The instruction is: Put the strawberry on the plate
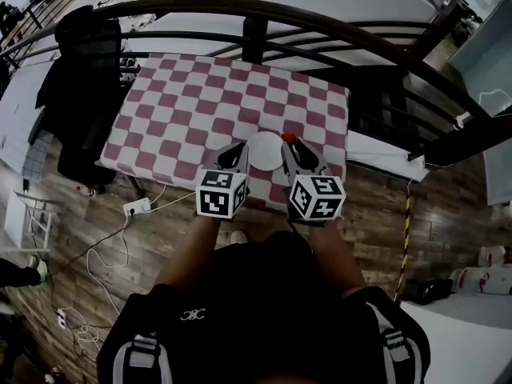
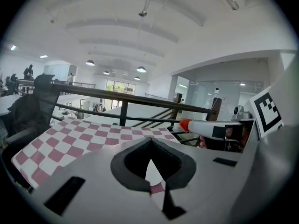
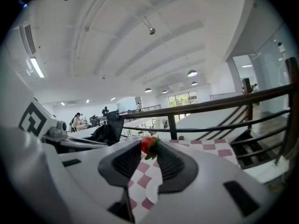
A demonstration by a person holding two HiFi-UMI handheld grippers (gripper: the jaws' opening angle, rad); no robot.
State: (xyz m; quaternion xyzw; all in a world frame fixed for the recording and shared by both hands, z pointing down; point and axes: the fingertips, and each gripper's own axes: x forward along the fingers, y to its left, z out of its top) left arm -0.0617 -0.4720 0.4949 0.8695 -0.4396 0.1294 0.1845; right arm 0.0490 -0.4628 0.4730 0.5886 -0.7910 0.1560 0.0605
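Strawberry [image 3: 147, 143] clenched at right tool [image 3: 150, 149] tips; left tool [image 2: 149, 143] closed, empty; plate [image 1: 264, 149] partly hidden behind tools.

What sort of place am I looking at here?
Probably a mezzanine in a large open workspace or lab: a dark railing runs beside the checkered-cloth table, pendant lamps hang overhead, and people work at desks in the distance.

No readable text (logo [image 1: 192, 315] unclear)
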